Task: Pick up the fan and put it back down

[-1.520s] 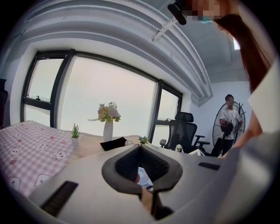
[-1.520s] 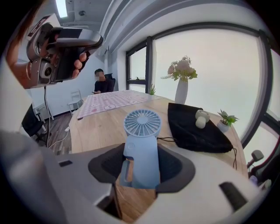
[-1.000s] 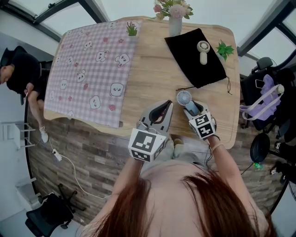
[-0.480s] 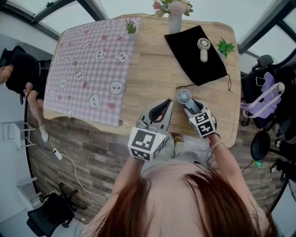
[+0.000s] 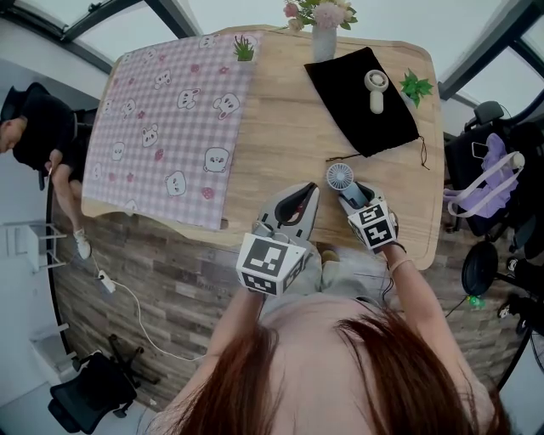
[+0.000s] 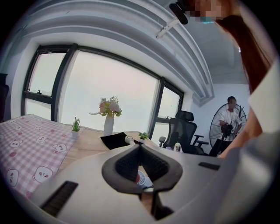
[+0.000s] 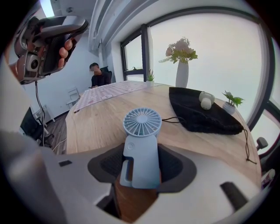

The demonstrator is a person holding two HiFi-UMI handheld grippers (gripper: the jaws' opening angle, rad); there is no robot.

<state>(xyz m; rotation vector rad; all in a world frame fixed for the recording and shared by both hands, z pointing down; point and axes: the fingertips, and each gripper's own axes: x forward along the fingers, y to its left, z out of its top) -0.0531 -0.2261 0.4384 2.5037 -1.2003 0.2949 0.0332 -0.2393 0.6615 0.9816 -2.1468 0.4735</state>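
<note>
Right gripper [image 7: 141, 153] — jaws gripping the pale-blue fan [image 7: 142, 123] by its handle.

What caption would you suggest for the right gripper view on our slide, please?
Right gripper holding a blue fan by its handle over a wooden table, black pouch behind.

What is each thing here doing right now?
blue fan, gripped by its handle.
right gripper, shut on the blue fan.
left gripper, shut, empty.
white fan, lying on the bag.
bag, flat on the table.
vase, upright, holding flowers.
</note>
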